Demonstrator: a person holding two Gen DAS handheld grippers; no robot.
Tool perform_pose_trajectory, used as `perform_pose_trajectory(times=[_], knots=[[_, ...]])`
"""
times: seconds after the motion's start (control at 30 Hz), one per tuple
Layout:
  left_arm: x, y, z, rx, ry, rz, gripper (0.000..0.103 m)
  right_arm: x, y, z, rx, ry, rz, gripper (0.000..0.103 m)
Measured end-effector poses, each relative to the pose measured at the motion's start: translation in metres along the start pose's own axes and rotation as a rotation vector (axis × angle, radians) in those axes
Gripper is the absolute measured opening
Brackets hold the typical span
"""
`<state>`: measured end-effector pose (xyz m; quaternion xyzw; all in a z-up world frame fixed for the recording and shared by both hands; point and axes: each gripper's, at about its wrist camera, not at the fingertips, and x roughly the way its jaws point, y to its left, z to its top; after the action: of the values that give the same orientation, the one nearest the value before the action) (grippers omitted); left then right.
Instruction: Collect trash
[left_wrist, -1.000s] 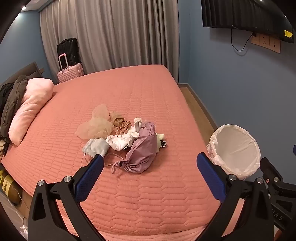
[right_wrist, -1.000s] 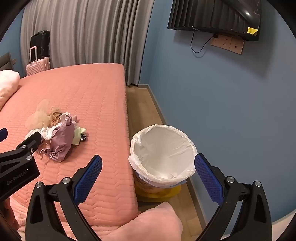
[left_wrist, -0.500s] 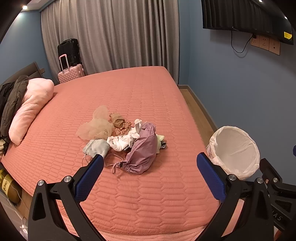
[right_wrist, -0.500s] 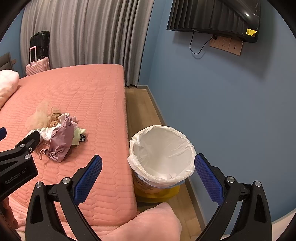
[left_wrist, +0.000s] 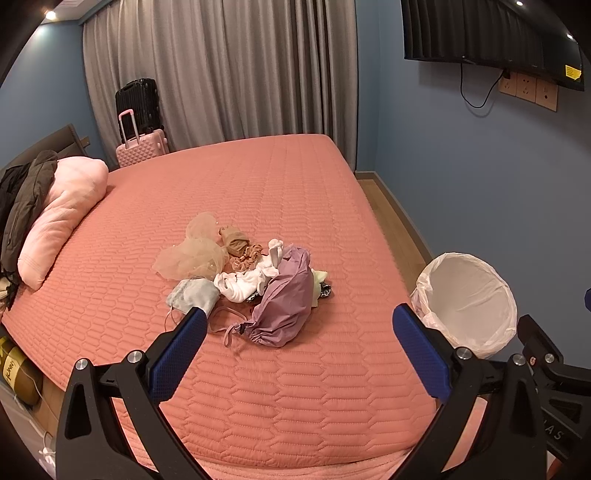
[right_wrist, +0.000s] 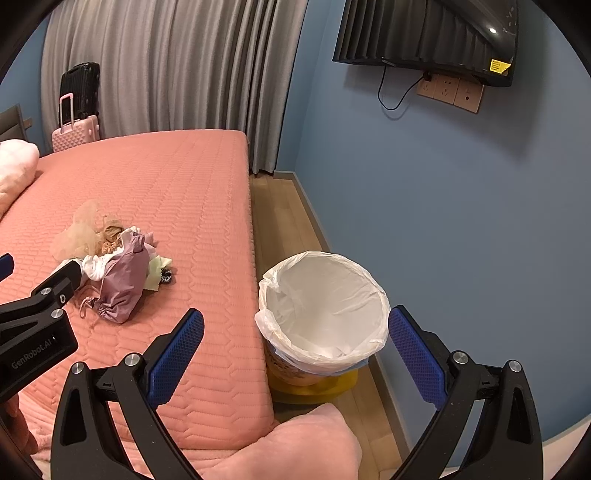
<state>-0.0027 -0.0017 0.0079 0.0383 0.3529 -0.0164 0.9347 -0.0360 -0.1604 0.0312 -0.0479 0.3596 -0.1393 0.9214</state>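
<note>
The bed (left_wrist: 280, 192) fills most of your left view, and compared with a second ago both cameras have drifted only slightly, so the task has not really started. The trash bin (right_wrist: 325, 306), lined with a white bag, stands on the floor just beside the bed edge, and the pile of trash (left_wrist: 247, 273) lies untouched in the middle of the bed, with a purple drawstring pouch (left_wrist: 284, 302) nearest to you. Your left gripper (left_wrist: 299, 354) and right gripper (right_wrist: 295, 354) both have their jaws wide apart and hold nothing, well apart from the pile.

Quilted salmon-pink bed (left_wrist: 258, 192), mauve pouch (left_wrist: 286, 302), white-lined bin (right_wrist: 325, 306).
</note>
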Motion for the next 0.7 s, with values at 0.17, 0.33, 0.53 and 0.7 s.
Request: perform_pose_trajectory(times=[0.17,0.33,0.53,0.7], knots=[[-0.0024,0.0001,0.0049,0.0,-0.004,-0.002,0.096,-0.0012,0.0,0.0009,0.0,-0.002,-0.003,0.097],[-0.0036,-0.0014,0.005,0.001,-0.007,0.001,0.096,-0.0019,0.0,0.0014,0.001,-0.002,-0.003,0.097],[-0.0039,-0.0014,0.0035,0.001,-0.008,-0.004,0.096,-0.0021,-0.0004,0.0012,0.004,-0.003,-0.002,0.097],[-0.0044,-0.0021,0.0025,0.002,-0.012,-0.004,0.096,-0.0019,-0.0007,0.0019,0.002,-0.004,-0.003,0.097]])
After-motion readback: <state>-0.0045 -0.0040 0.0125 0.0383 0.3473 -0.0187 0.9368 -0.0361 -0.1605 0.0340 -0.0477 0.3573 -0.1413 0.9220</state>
